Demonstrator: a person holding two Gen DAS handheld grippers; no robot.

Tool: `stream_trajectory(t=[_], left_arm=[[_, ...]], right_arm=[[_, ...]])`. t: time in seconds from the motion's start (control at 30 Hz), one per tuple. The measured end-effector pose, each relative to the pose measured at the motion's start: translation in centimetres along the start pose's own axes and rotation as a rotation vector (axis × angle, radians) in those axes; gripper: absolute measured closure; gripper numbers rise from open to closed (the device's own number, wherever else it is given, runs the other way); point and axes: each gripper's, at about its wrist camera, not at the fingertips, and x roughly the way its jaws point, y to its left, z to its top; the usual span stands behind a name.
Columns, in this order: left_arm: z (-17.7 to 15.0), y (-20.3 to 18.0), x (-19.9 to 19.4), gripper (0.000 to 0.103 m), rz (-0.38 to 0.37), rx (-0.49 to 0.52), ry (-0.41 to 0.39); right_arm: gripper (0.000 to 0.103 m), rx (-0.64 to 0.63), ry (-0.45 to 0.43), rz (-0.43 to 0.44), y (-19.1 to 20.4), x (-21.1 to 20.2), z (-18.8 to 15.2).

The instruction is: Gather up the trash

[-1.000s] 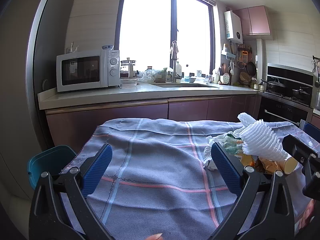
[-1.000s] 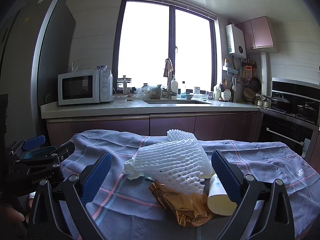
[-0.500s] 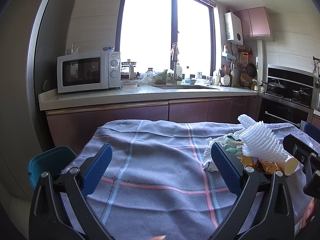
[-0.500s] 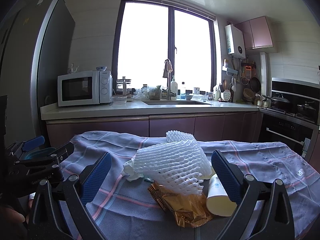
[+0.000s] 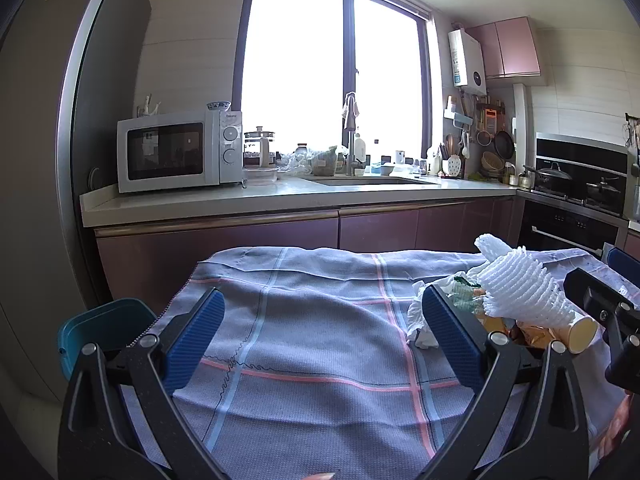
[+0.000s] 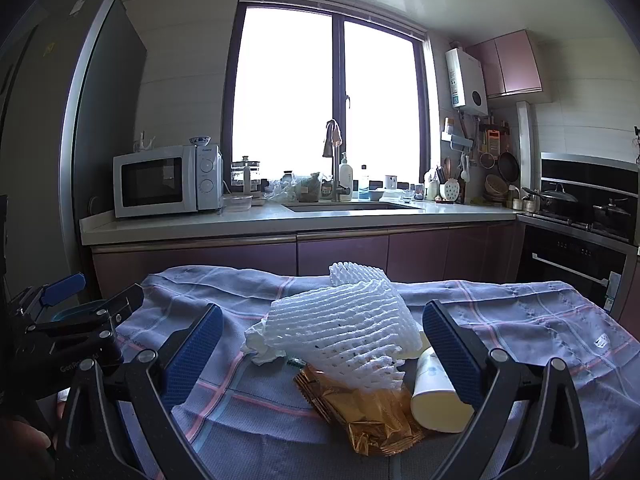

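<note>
A pile of trash lies on the checked grey-blue cloth (image 6: 520,320): a white foam fruit net (image 6: 344,332), a gold foil wrapper (image 6: 360,412), a cream paper cup (image 6: 432,392) on its side and a crumpled white tissue (image 6: 260,344). My right gripper (image 6: 322,356) is open, its blue pads on either side of the pile, just short of it. My left gripper (image 5: 320,344) is open over bare cloth (image 5: 300,320), with the foam net (image 5: 520,288), cup (image 5: 580,328) and tissue (image 5: 420,320) to its right.
A teal bin (image 5: 100,328) stands below the table's left edge. Behind the table runs a kitchen counter (image 5: 280,200) with a microwave (image 5: 176,152) and sink, and a stove (image 6: 580,208) on the right. The left gripper's body (image 6: 68,332) shows at the right view's left.
Both views shifted slightly; the pile sits a touch closer between the right gripper's pads. Nothing was grasped or moved on the cloth.
</note>
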Motion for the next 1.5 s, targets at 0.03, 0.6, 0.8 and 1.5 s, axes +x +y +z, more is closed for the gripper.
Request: stream_trajectory(t=[0.03,0.6,0.8,1.5], left_arm=[[-0.02,-0.03,-0.03,0.006,0.001,0.001,-0.001],[0.09,-0.08,-0.46,0.006,0.004,0.008,-0.019],[0.13,-0.12,-0.60,0.006,0.006,0.011,-0.022],[0.30,-0.47,-0.59,0.006,0.001,0.014,-0.025]], right_arm=[[0.007,0.002,-0.001,0.000,-0.06,0.00,-0.01],[0.007,0.017,0.002,0.001,-0.48,0.18,-0.38],[0.007,0.019,0.000,-0.001,-0.51,0.23,-0.32],[0.007,0.026,0.005,0.003,-0.92,0.18,-0.25]])
